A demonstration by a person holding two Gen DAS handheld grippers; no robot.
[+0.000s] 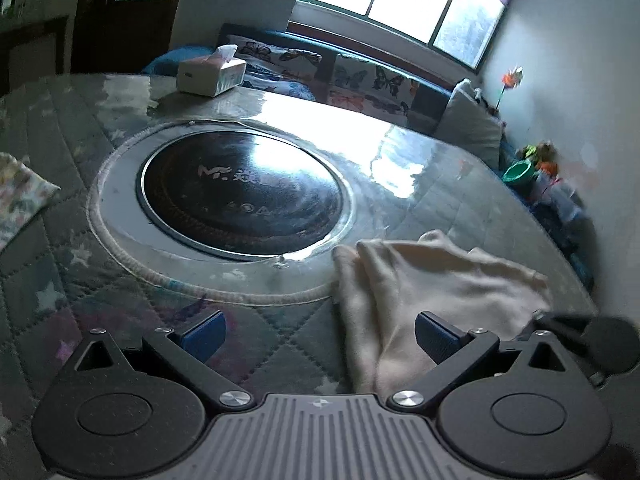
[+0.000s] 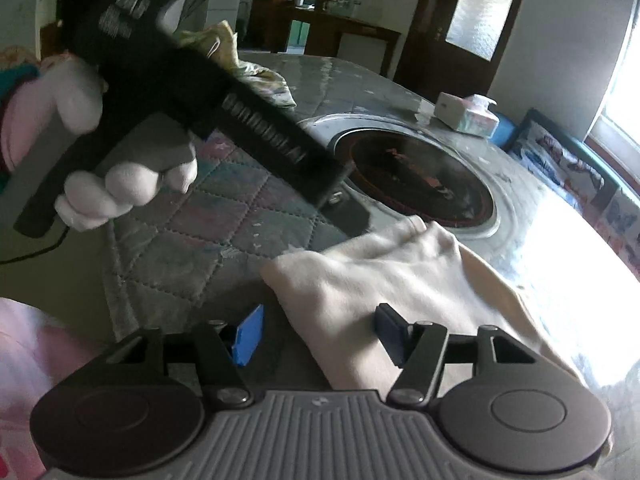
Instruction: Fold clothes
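Note:
A cream garment (image 1: 440, 276) lies crumpled on the quilted table cover, beside the round black hob. In the left wrist view my left gripper (image 1: 320, 334) is open wide just above it; the cloth's left fold runs between the blue pads, nearer the right pad (image 1: 438, 336), untouched by either. In the right wrist view the same garment (image 2: 380, 280) passes between the fingers of my right gripper (image 2: 320, 332). Those jaws stand partly apart, with a gap beside the left pad (image 2: 250, 334). A white-gloved hand (image 2: 120, 188) holds the other tool's black body (image 2: 192, 92) over the cloth's far edge.
The black hob disc (image 1: 240, 192) sits in the middle of the table (image 1: 60, 280) under clear plastic. A tissue box (image 1: 210, 74) stands at the far side. A floral cloth (image 1: 20, 192) lies at the left edge. A sofa with butterfly cushions (image 1: 360, 80) runs behind.

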